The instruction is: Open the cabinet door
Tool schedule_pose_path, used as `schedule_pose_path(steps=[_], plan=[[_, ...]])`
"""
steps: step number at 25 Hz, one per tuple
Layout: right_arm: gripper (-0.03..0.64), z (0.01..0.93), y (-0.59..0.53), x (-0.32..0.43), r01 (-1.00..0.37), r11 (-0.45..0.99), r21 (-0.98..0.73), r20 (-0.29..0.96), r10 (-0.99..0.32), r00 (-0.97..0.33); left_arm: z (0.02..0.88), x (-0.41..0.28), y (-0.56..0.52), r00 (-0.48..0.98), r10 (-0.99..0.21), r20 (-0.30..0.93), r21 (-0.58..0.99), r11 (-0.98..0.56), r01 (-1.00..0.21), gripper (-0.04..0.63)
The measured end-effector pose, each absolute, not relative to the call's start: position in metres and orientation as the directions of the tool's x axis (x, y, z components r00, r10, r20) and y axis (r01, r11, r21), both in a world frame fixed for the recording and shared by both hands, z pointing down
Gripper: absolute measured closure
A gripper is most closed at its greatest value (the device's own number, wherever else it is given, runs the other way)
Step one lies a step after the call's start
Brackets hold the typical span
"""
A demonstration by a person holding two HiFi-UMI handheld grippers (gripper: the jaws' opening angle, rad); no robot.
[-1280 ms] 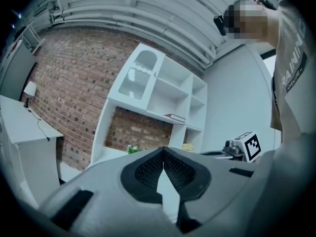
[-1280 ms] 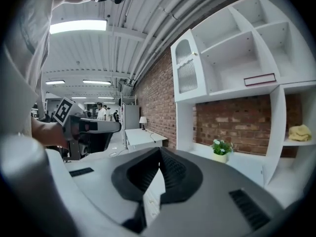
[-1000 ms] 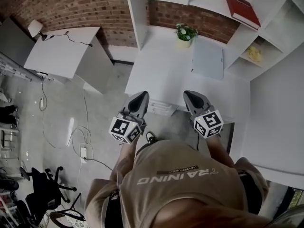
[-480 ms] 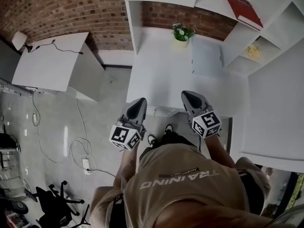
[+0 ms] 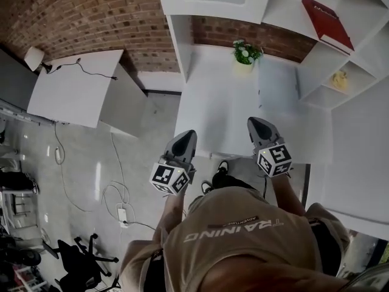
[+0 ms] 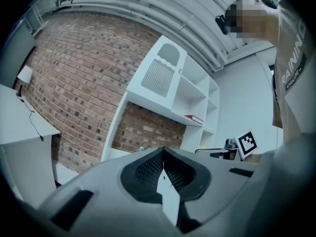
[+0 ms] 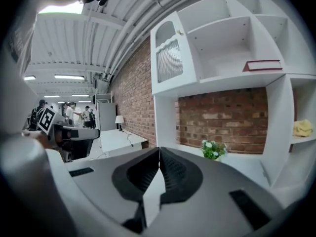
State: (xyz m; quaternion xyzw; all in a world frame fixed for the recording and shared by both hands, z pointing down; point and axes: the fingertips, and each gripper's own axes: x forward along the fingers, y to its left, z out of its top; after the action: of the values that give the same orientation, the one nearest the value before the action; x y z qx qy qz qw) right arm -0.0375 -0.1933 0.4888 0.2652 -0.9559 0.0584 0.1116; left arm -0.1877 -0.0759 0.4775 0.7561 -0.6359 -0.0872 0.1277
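The left gripper [image 5: 188,134] and the right gripper [image 5: 254,122] hover side by side over the near edge of the white desk [image 5: 222,111]. Each has its jaws pressed together with nothing between them. The cabinet door [image 7: 170,59], white with a ribbed glass pane, sits shut at the upper left of the shelf unit above the desk, well apart from both grippers. A potted plant [image 5: 245,54] stands at the desk's back by the brick wall, and a red book [image 5: 327,16] lies on an open shelf.
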Motion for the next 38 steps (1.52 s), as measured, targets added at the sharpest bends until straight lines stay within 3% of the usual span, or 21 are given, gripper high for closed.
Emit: schedule_pose_path(steps=[10,18,27,32,38], plan=[[0.603,0.489,-0.281,-0.074,-0.488,0.866,-0.106,0.138,-0.473,-0.87,0.448,-0.193,-0.175,0.232,-0.97,0.08,0.197,-0.212,-0.957,0.588],[0.603,0.52,-0.336,-0.059,-0.514,0.852,-0.097,0.203,-0.489,-0.848,0.449,-0.184,-0.248,0.287,-0.957,0.047,0.253,-0.266,-0.93,0.588],[0.601,0.464,-0.364,-0.076,-0.565,0.825,-0.013,0.104,-0.561,-0.821,0.426,-0.199,-0.279,0.372,-0.928,-0.017,0.279,-0.361,-0.89,0.588],[0.601,0.434,-0.356,-0.075,-0.611,0.792,0.002,0.076,-0.609,-0.789,0.397,-0.214,-0.286,0.403,-0.913,-0.058,0.22,-0.406,-0.887,0.588],[0.601,0.396,-0.354,-0.072,-0.628,0.777,-0.04,0.016,-0.628,-0.778,0.376,-0.22,-0.297,0.462,-0.882,-0.089,0.21,-0.47,-0.857,0.588]])
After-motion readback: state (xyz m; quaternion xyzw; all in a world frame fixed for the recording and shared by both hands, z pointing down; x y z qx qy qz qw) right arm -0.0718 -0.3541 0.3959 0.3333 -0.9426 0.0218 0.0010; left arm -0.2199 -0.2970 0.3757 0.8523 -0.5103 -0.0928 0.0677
